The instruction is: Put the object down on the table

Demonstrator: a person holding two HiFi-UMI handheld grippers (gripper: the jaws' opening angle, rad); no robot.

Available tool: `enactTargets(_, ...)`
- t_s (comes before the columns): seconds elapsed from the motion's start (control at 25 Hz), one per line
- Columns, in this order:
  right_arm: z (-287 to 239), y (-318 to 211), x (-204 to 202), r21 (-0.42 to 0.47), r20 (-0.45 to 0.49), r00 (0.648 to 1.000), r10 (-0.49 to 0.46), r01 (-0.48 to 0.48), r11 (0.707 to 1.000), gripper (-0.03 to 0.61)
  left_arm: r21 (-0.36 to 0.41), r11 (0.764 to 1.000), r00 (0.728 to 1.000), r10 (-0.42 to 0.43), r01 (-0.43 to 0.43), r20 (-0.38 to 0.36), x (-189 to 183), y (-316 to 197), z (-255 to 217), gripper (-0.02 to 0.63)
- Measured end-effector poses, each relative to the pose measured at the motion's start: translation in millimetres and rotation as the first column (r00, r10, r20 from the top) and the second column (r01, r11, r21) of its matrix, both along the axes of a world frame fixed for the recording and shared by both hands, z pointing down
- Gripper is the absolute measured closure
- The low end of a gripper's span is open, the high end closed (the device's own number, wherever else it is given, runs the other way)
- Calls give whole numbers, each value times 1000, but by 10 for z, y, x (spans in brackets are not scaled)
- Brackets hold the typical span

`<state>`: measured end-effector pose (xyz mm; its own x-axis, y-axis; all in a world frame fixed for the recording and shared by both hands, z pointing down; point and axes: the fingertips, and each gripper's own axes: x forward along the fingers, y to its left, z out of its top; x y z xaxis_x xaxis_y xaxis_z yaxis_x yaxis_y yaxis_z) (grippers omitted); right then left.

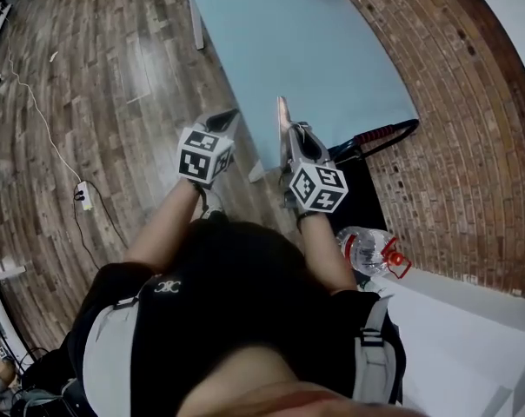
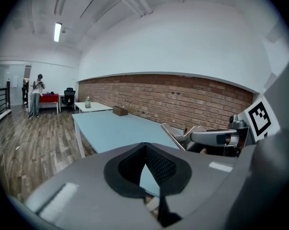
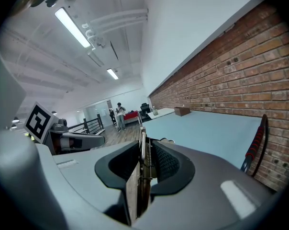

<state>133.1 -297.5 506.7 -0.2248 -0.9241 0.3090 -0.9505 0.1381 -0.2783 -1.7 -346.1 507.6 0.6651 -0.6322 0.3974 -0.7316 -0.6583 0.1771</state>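
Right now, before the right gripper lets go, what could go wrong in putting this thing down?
First, the right gripper pinches the thin clip board on its edge; released like this, it would probably tip over and slap down. Second, it hangs close to the edge of the blue table, so it might slide off to the floor.

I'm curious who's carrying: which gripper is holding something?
The right gripper: its jaws clamp a thin flat board. The left gripper holds nothing.
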Motion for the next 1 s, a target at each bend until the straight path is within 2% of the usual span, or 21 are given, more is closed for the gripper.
enactTargets(0.32, 236, -503, 5, -49, -30, 998, 61, -63, 997, 479, -21, 998, 998, 62, -62, 8, -78, -600, 111, 614)
enactTargets(0.64, 524, -692, 136, -111, -41, 995, 87, -91, 990, 479, -50, 993, 993, 108, -105, 44, 45, -780, 283, 614)
enactTargets(1.0, 1102, -851, 537, -189, -95, 993, 72, -89, 978, 479, -99, 995, 999, 34, -31, 29, 218, -828, 354, 614)
